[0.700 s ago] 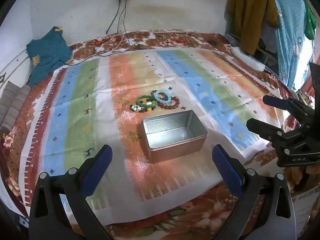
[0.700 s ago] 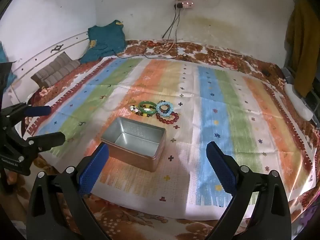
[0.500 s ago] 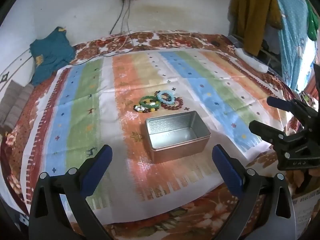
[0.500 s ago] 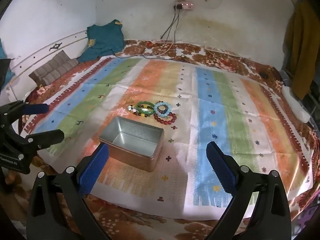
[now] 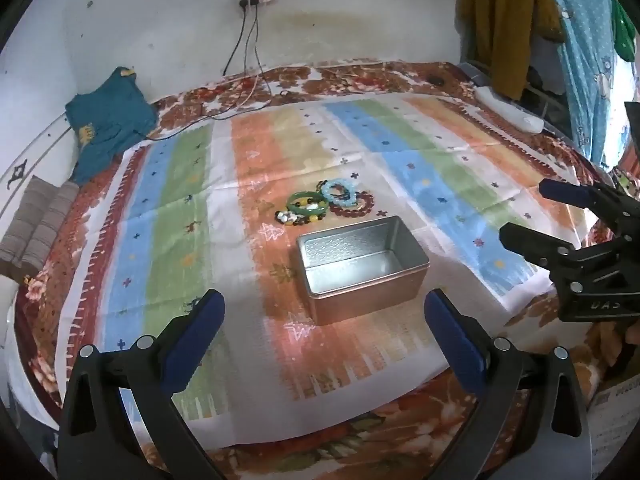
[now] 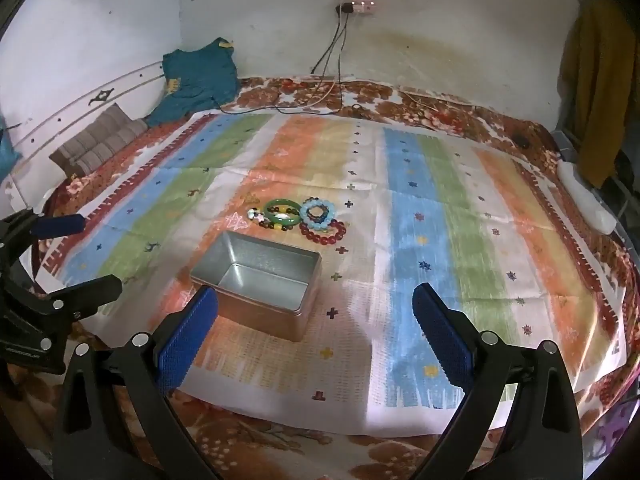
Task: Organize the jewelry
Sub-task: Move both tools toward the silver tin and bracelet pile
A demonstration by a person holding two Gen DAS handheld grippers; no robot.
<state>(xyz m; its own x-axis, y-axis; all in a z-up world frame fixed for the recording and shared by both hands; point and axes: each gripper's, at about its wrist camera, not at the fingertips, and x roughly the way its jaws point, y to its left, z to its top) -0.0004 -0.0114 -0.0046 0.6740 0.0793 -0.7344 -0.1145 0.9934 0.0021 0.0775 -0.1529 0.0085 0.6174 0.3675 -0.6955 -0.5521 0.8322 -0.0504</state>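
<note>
An open, empty silver metal tin (image 5: 362,268) (image 6: 258,284) stands on a striped cloth. Just beyond it lies a cluster of bracelets: a green bangle (image 5: 306,205) (image 6: 283,211), a light blue bead bracelet (image 5: 339,193) (image 6: 318,214), a dark red bead bracelet (image 5: 356,209) (image 6: 325,233) and a mixed bead bracelet (image 5: 294,219) (image 6: 260,216). My left gripper (image 5: 322,316) is open and empty, above the cloth's near edge in front of the tin. My right gripper (image 6: 316,312) is open and empty, near the tin's right front. Each gripper shows in the other's view, the right one (image 5: 532,216) and the left one (image 6: 80,252).
The striped cloth (image 5: 168,216) covers a floral bedspread (image 6: 440,108). A teal garment (image 5: 108,120) and a striped cushion (image 6: 96,144) lie far left. Cables (image 6: 332,80) run from a wall socket. Hanging clothes (image 5: 508,20) and a white object (image 6: 584,200) are on the right.
Both grippers have pulled back and risen slightly, so the tin and bracelets sit a little farther off in both views. Nothing was gripped or moved.
</note>
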